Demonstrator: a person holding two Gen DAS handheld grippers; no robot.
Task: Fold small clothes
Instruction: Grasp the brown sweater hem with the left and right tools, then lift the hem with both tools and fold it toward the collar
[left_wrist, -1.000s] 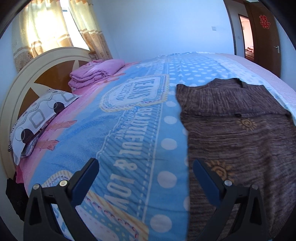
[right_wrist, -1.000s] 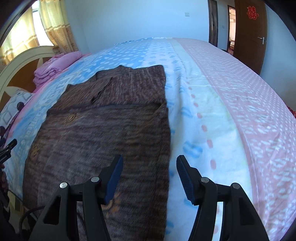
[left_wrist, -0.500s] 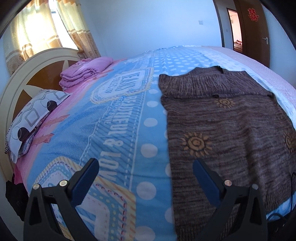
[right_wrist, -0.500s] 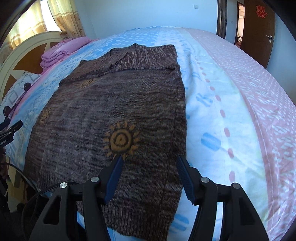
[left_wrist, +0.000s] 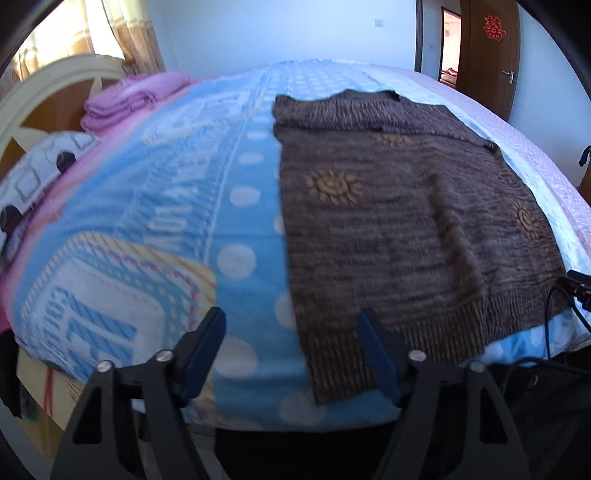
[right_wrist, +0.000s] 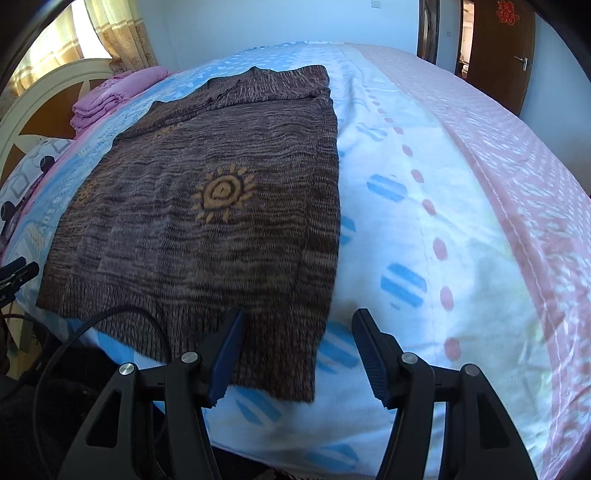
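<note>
Blue-and-pink patterned bedspread (right_wrist: 424, 206): brown knitted sweater with orange sun motifs (right_wrist: 207, 206) spread flat. Left gripper (left_wrist: 293, 349) and right gripper (right_wrist: 297, 354) spread wide, empty, at its near hem corners.

A home bedroom, seemingly; bed (left_wrist: 240, 192), headboard (right_wrist: 33, 107), curtains (right_wrist: 118, 33).

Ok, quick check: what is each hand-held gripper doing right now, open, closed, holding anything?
Left hand-held gripper: open, holding nothing, at the brown sweater's hem corner.
Right hand-held gripper: open, holding nothing, at the other hem corner.
</note>
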